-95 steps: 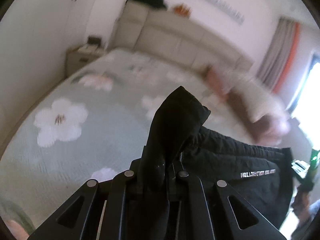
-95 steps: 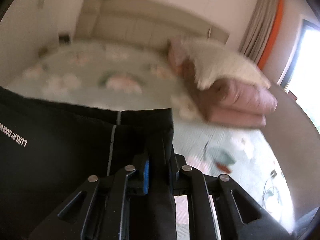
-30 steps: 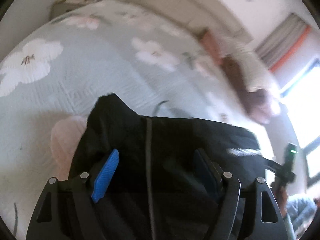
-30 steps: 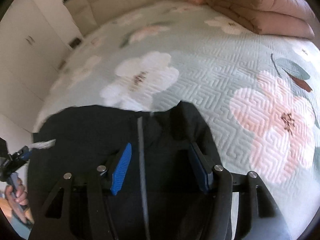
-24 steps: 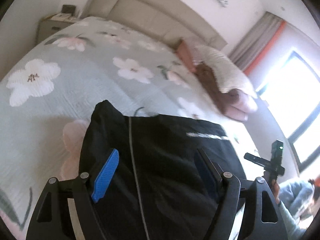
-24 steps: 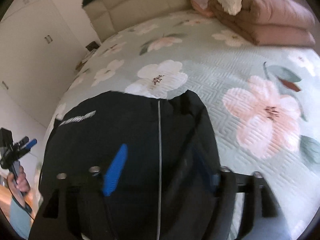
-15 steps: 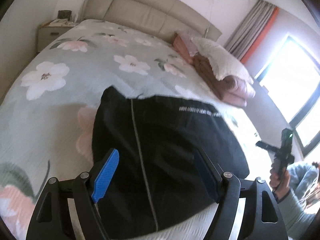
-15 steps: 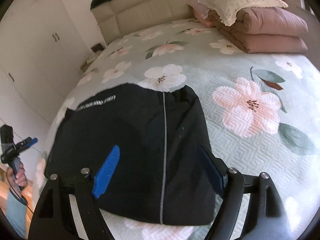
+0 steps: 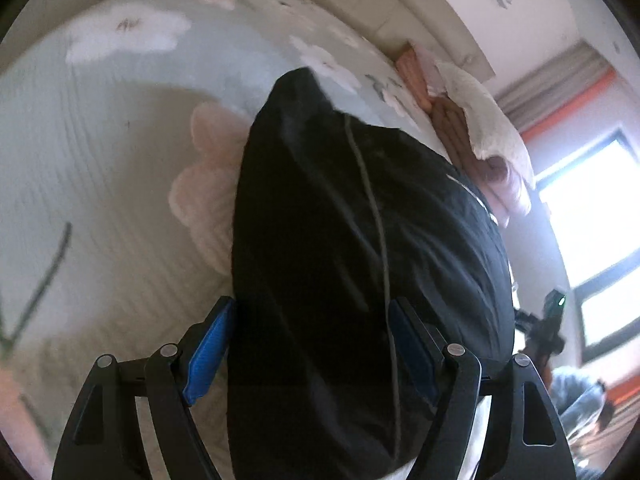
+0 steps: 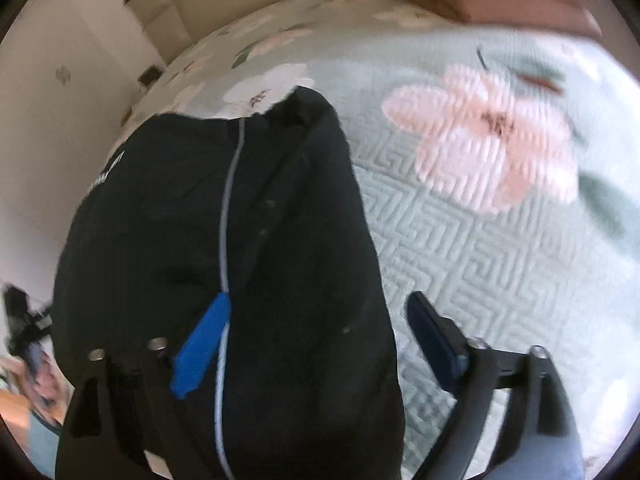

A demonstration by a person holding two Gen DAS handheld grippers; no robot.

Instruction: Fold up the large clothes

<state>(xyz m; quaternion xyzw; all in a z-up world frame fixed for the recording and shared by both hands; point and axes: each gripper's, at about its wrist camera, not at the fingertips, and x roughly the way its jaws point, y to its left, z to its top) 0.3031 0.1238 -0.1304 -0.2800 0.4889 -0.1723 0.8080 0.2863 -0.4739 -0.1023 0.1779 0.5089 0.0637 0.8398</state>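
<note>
A black garment [image 9: 352, 240] with a thin grey stripe lies folded on the flowered bedspread [image 9: 100, 168]. My left gripper [image 9: 310, 324] hovers low over its near edge, wide open, the cloth passing under the gap without the blue pads [image 9: 208, 344] pressing it. In the right wrist view the same garment [image 10: 280, 240] fills the left half. My right gripper [image 10: 316, 320] is open and its jaws are still opening: the left pad is over the cloth, the right finger [image 10: 432, 340] over bare bedspread [image 10: 480, 260].
Folded pink quilts and a white pillow [image 9: 480, 120] lie at the far right of the bed, below a beige headboard [image 9: 400, 12]. A bright window [image 9: 592, 208] is at the right. A person's hand with the other gripper [image 9: 548, 320] shows at the frame edge.
Both grippers, earlier shut on the lifted garment, have let it lie on the bed. Over the last half second both dropped closer to it, and the right jaws widened.
</note>
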